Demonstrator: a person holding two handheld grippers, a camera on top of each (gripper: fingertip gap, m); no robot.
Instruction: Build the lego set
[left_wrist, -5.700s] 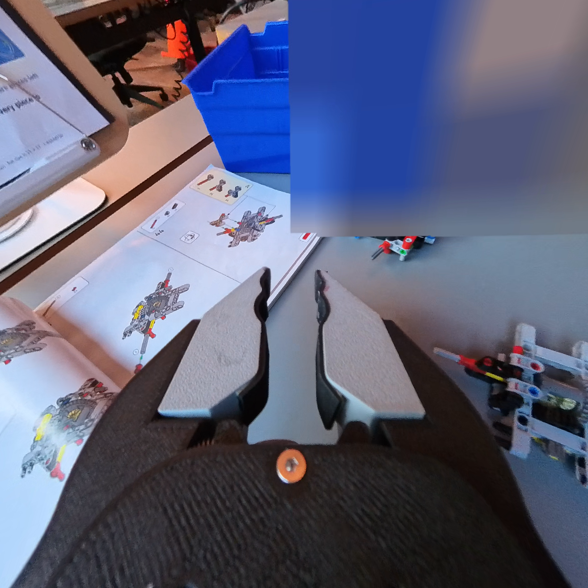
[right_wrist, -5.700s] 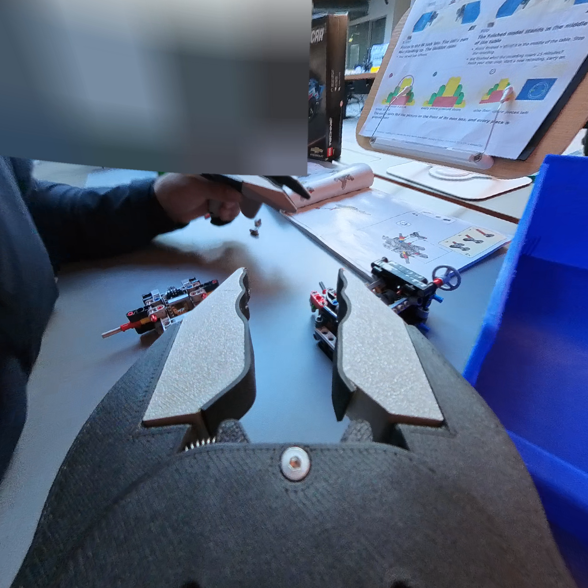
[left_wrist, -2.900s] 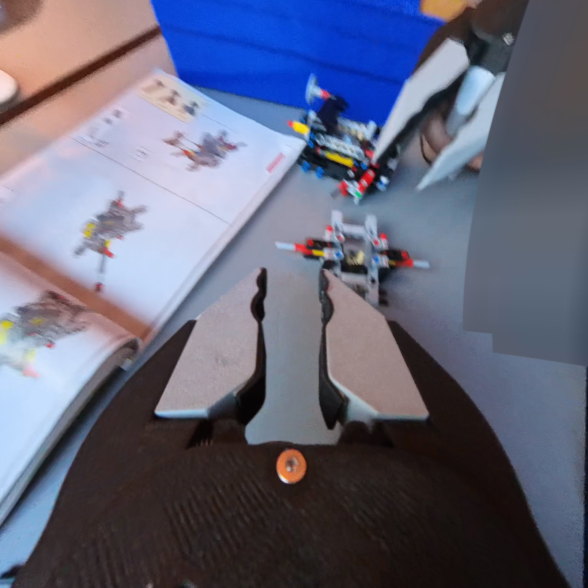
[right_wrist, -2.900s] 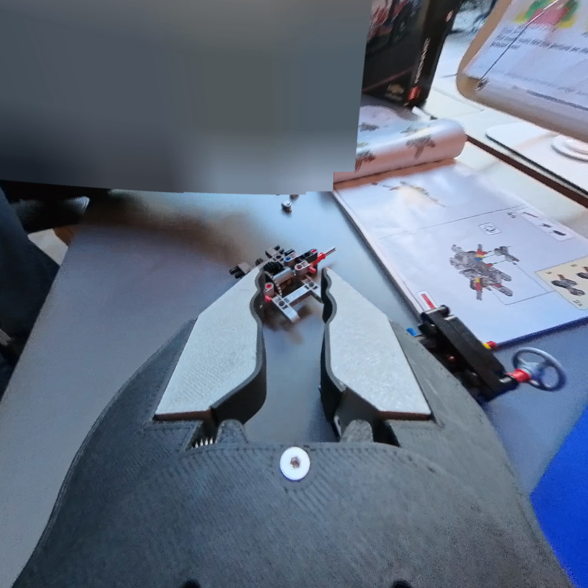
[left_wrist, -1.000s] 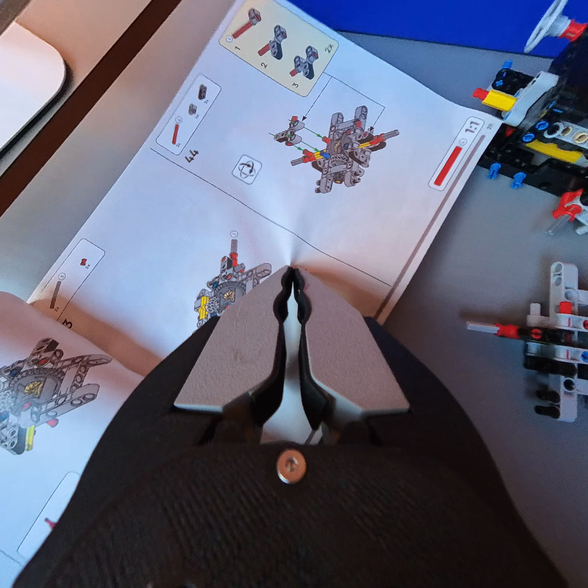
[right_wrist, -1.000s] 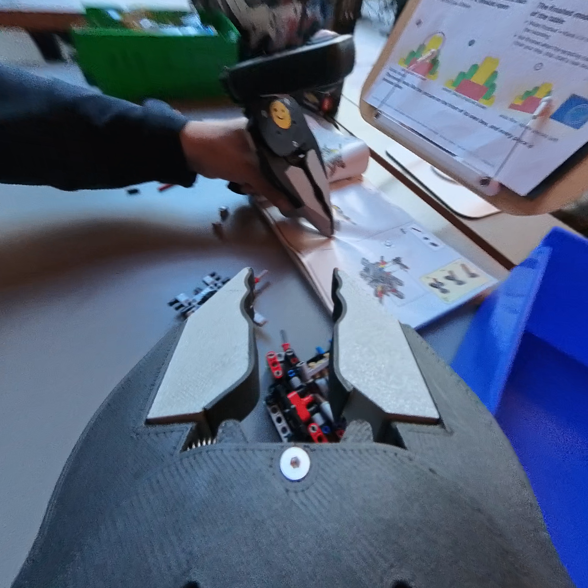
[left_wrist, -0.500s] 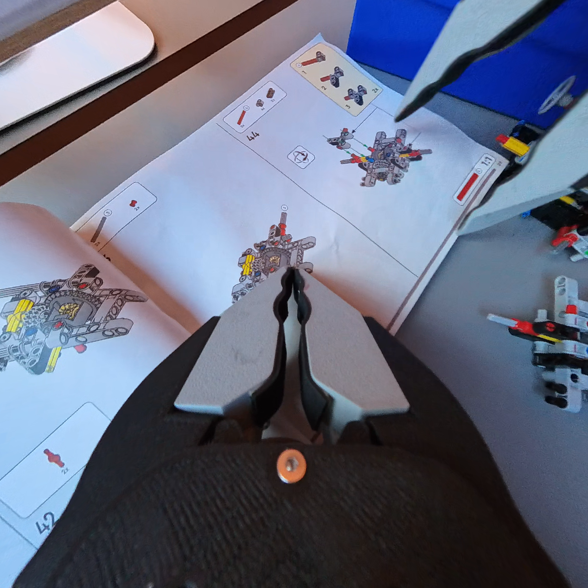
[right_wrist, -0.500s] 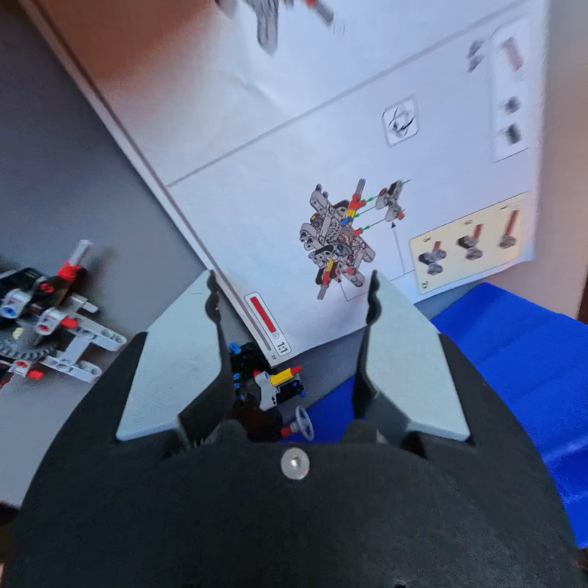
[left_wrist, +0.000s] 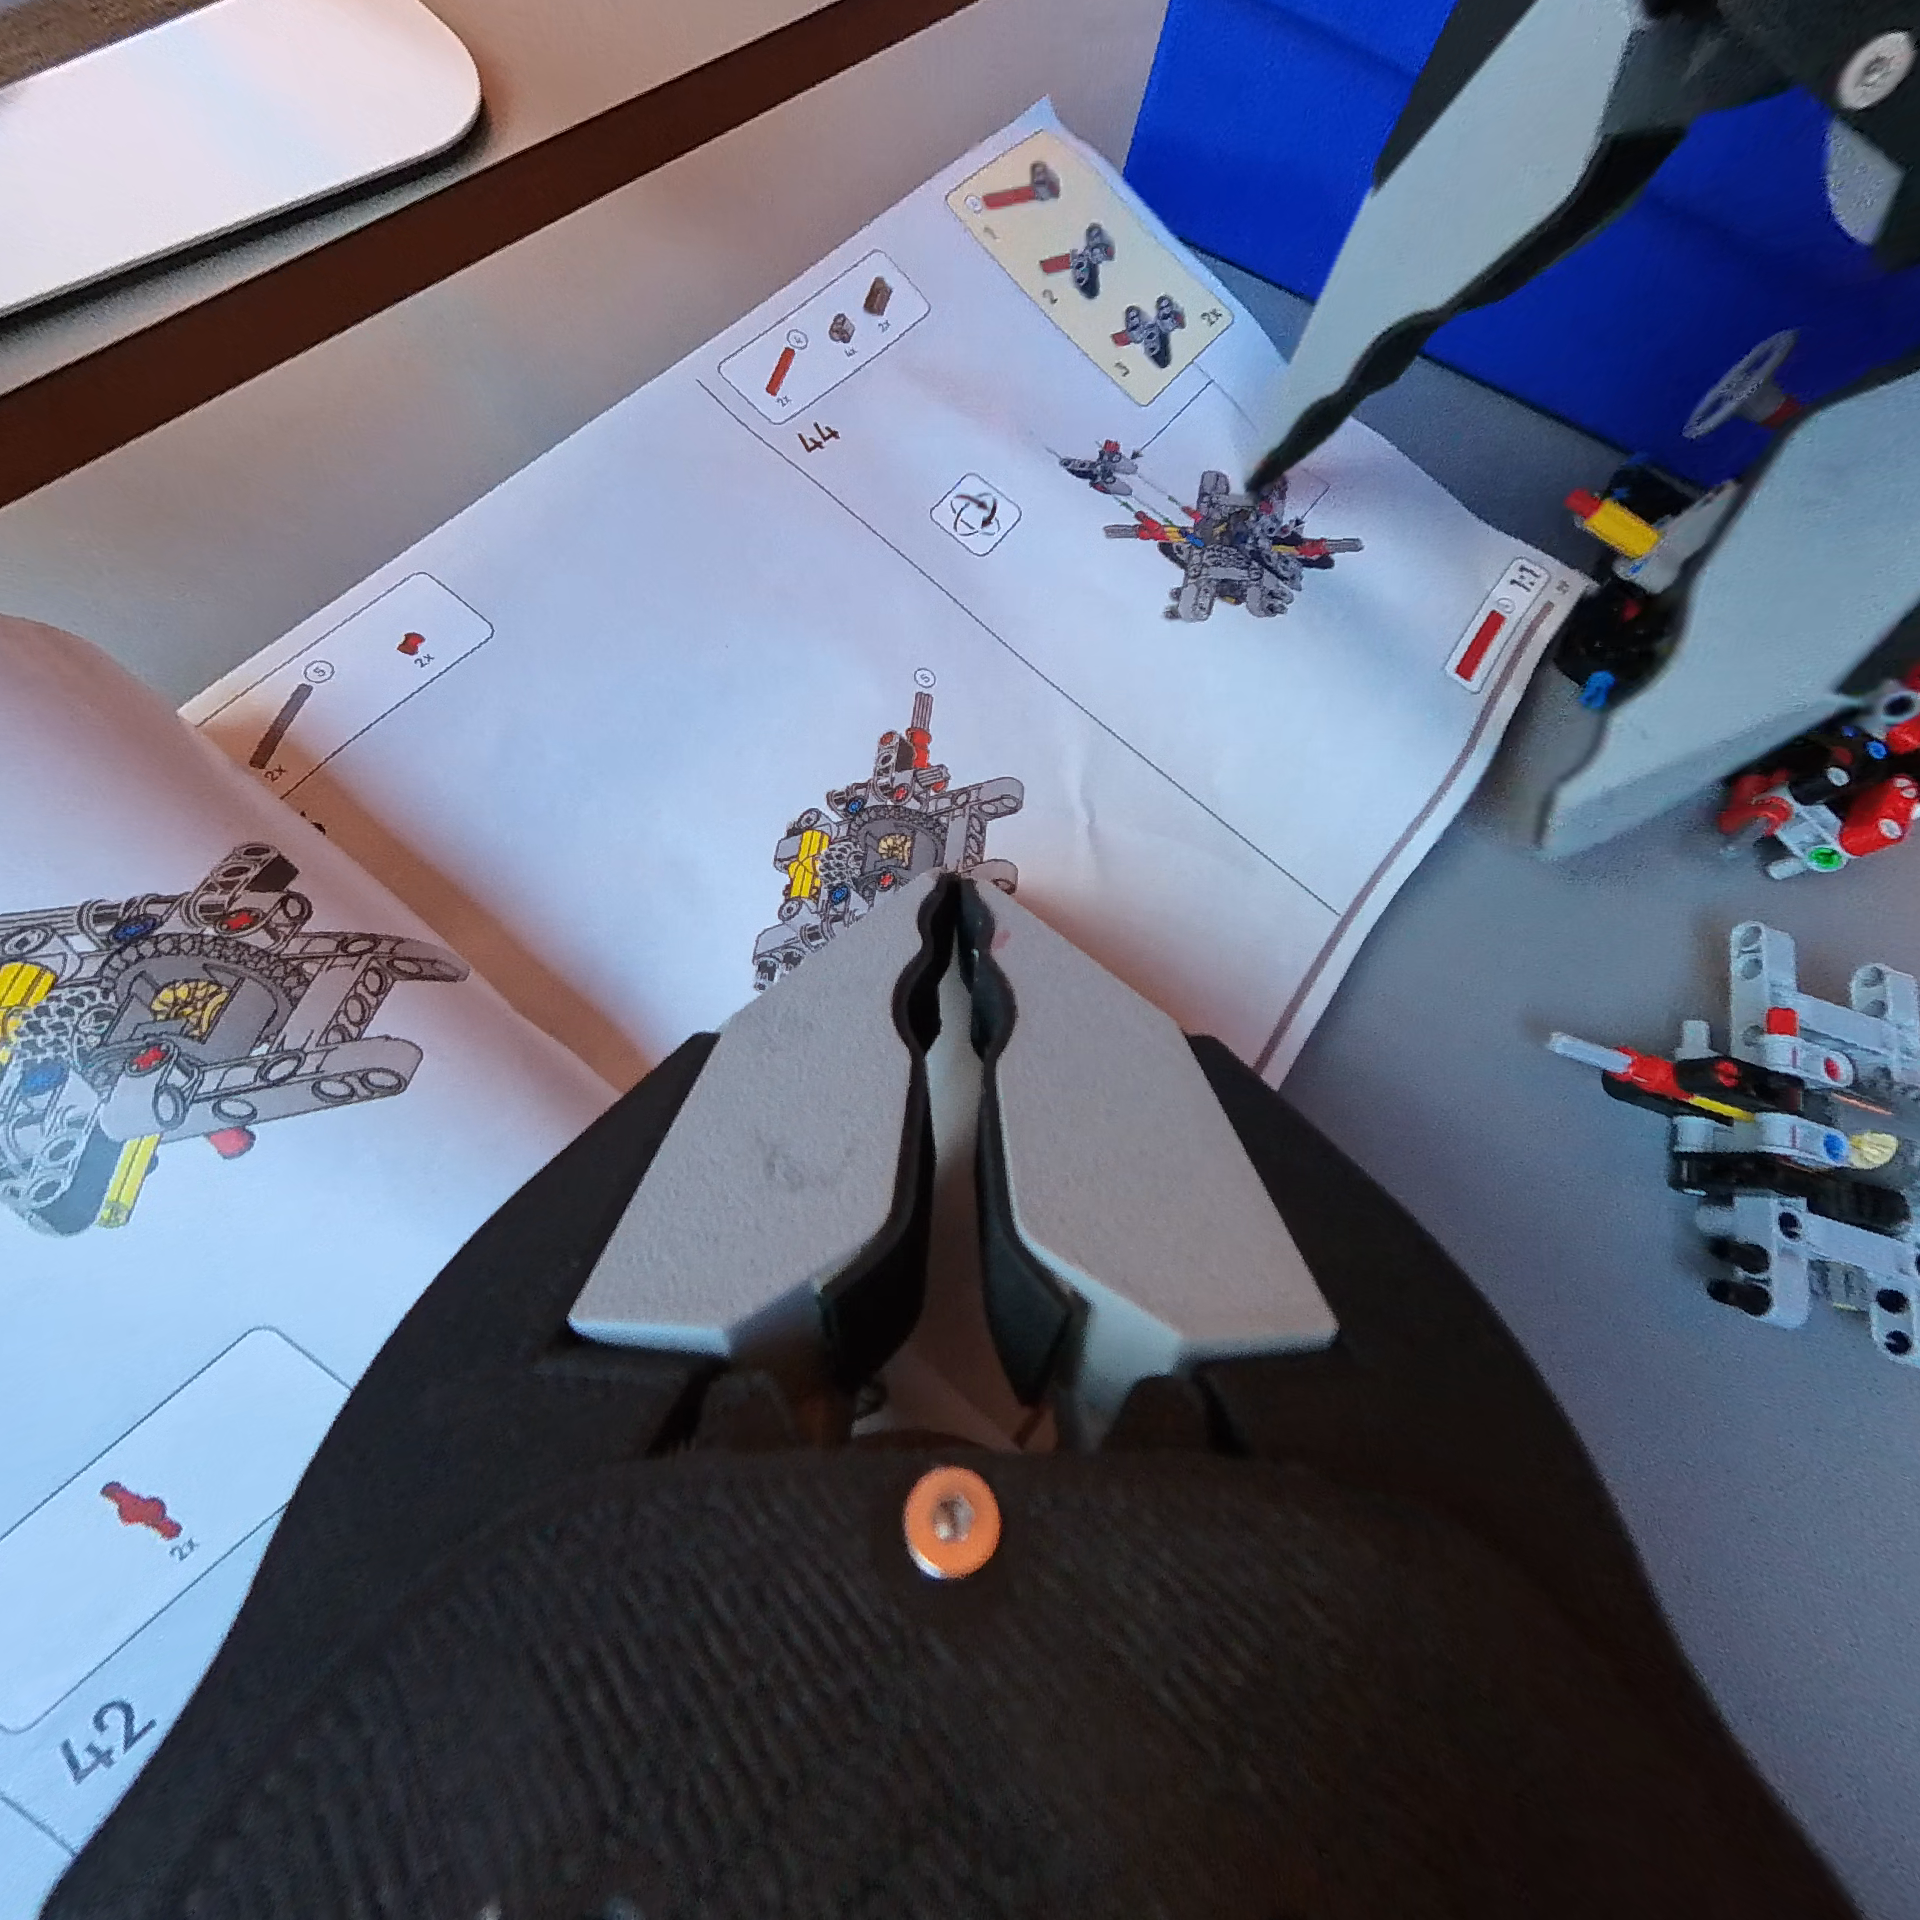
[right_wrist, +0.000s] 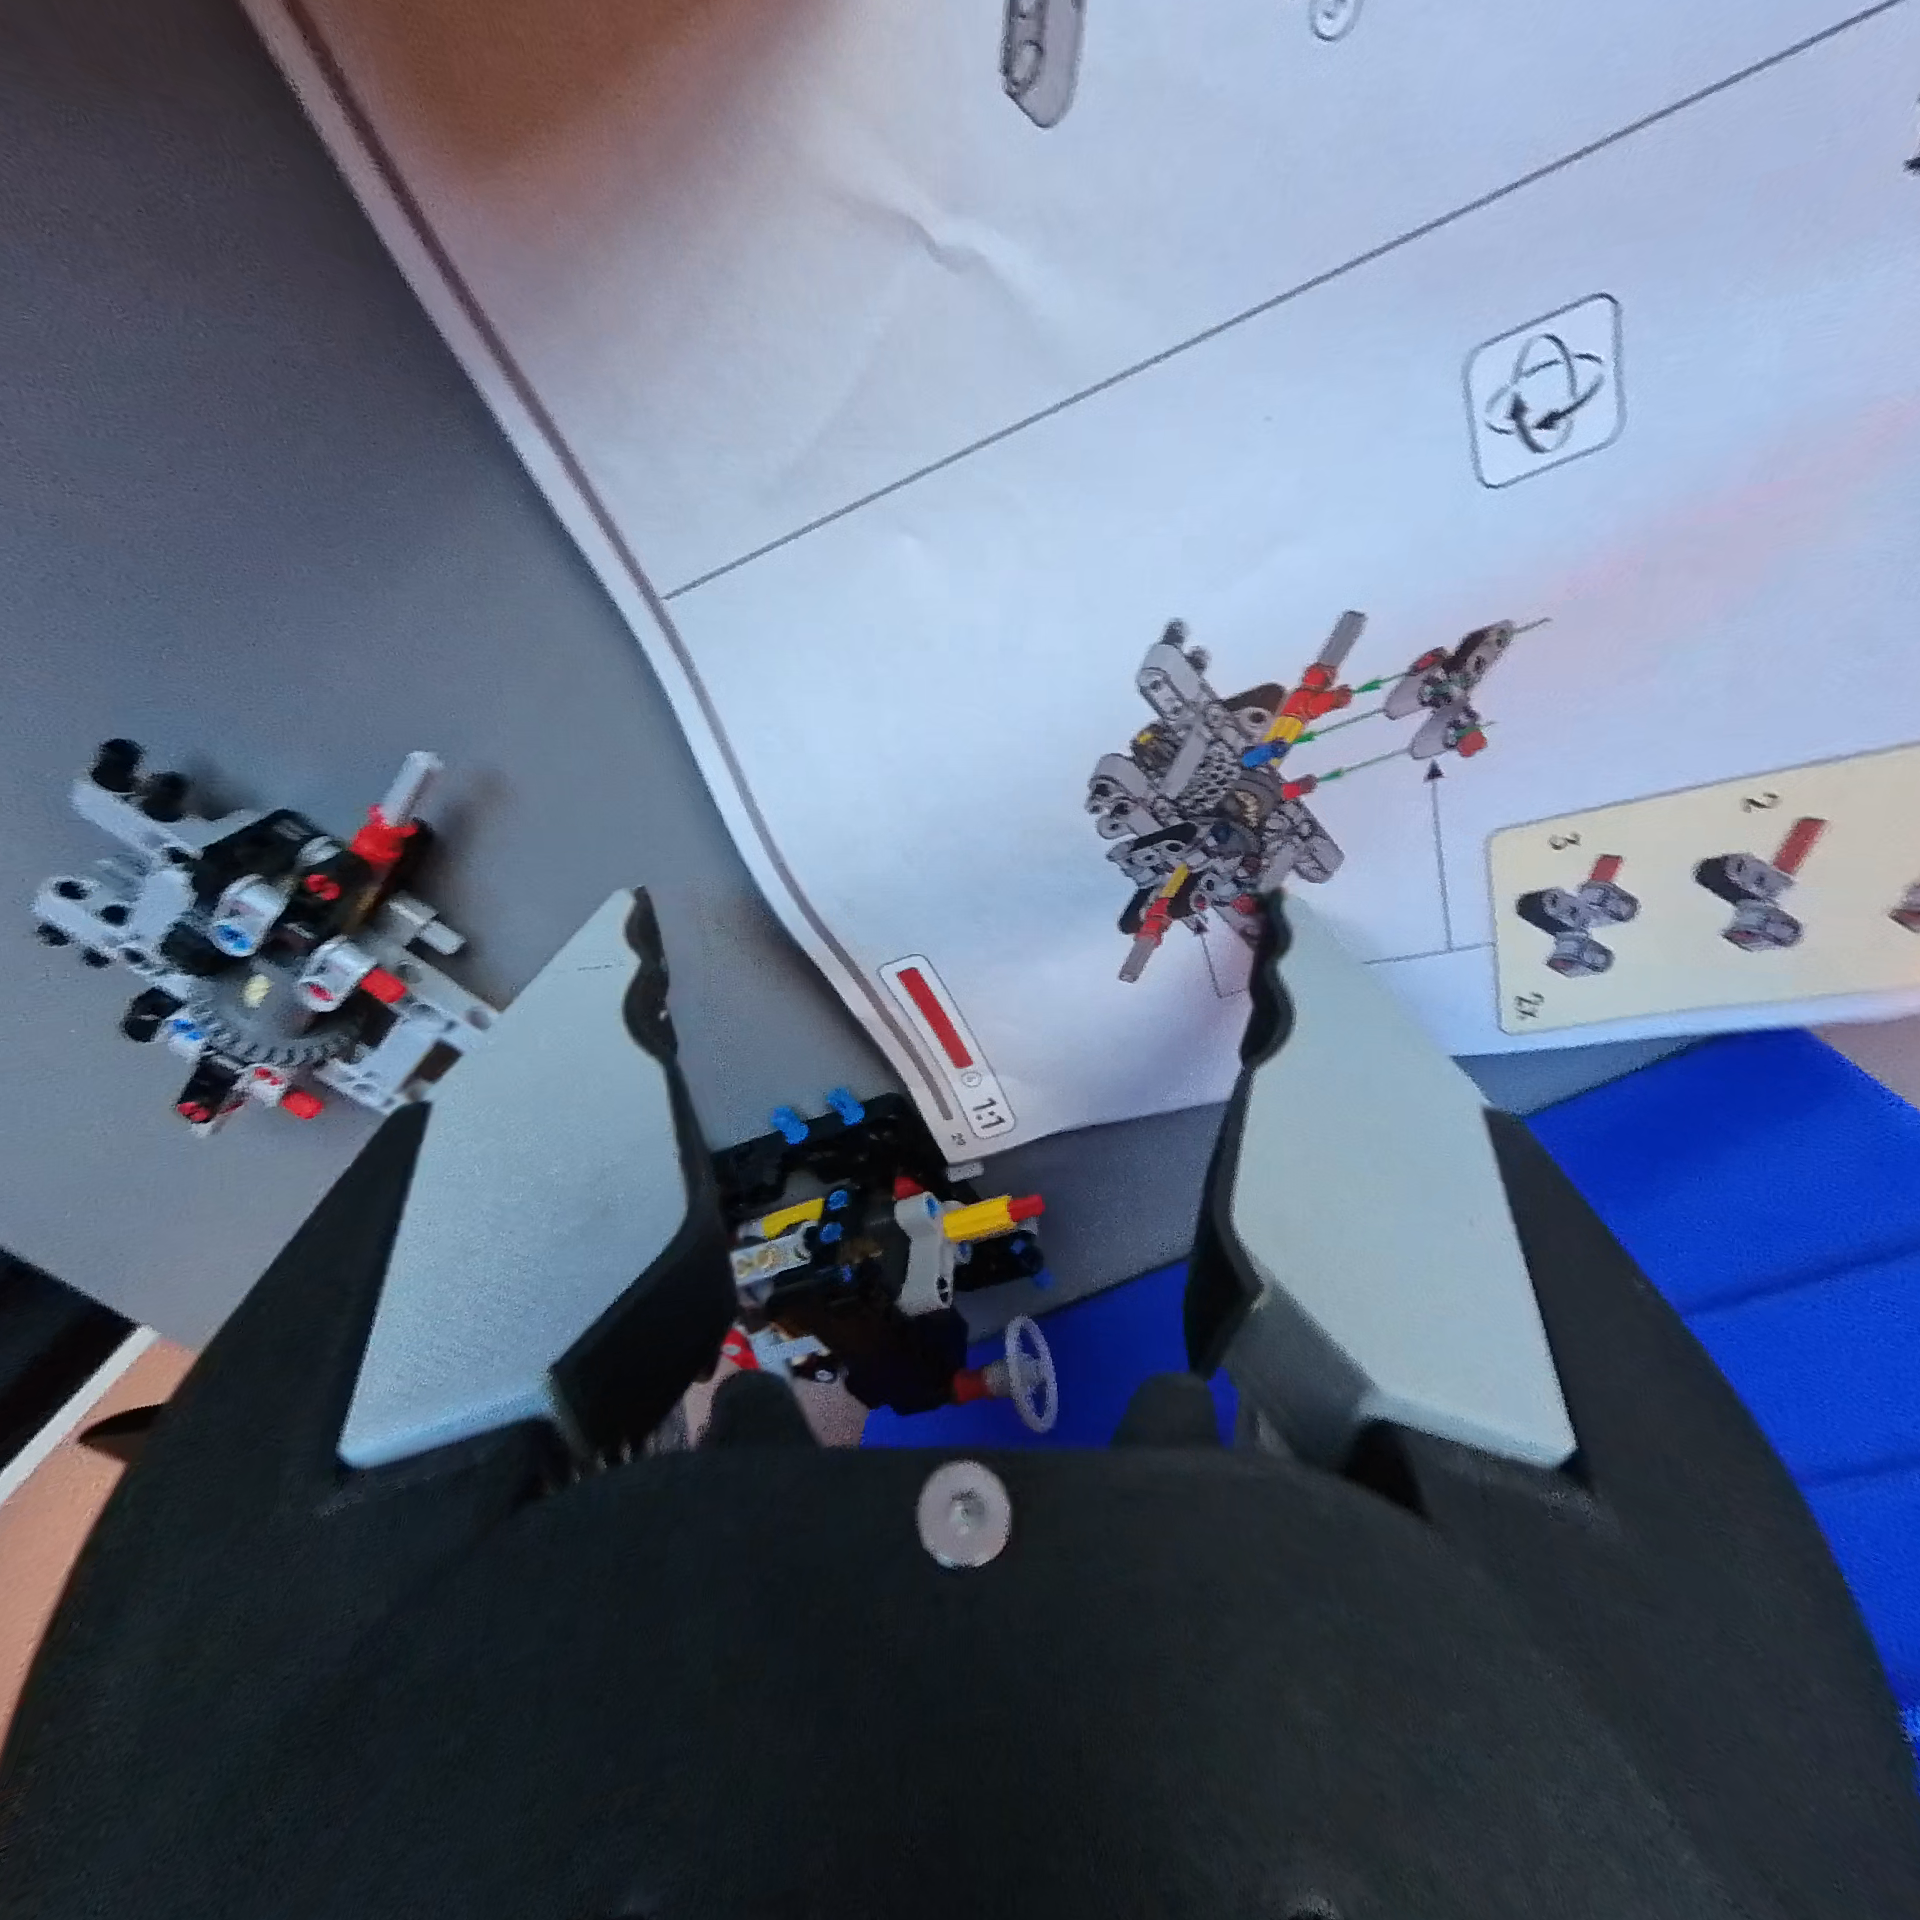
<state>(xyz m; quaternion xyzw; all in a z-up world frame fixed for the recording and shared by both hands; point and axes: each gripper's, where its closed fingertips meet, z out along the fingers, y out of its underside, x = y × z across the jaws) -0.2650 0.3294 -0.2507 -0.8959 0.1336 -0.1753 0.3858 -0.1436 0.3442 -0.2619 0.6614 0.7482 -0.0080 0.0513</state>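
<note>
**Left tongs pressed together over the booklet, right tongs spread wide beside the black model**

On the far left, at the back edge of the tabletop (left_wrist: 1558, 1403), sits a flat white stand base (left_wrist: 208, 135). Next comes the open instruction booklet (left_wrist: 623, 644), lying slantwise across the grey top, its left page curling upward.

My left tongs (left_wrist: 953, 914) hover over the booklet's right-hand page. Their fingertips (left_wrist: 925, 935) are pressed together with nothing between them, just above a printed drawing of a grey assembly.

Further right, my right tongs (right_wrist: 956, 935) point down at the booklet's near right corner. They are spread wide and hold nothing. One fingertip (right_wrist: 1273, 935) stands over the page, beside the drawing with green arrows; the other (right_wrist: 644, 935) stands over the bare grey top just off the page edge. Between these fingers, lower down, a black brick model with yellow and red pins and a small grey steering wheel (right_wrist: 862, 1236) rests on the top, touching the booklet's corner; neither pad presses on it.

A grey and white brick assembly with red axle ends (left_wrist: 1787, 1153) lies apart from it on the open top, near the right edge of my left view. A blue bin (left_wrist: 1247, 156) stands behind the black model, at the booklet's far right corner.
</note>
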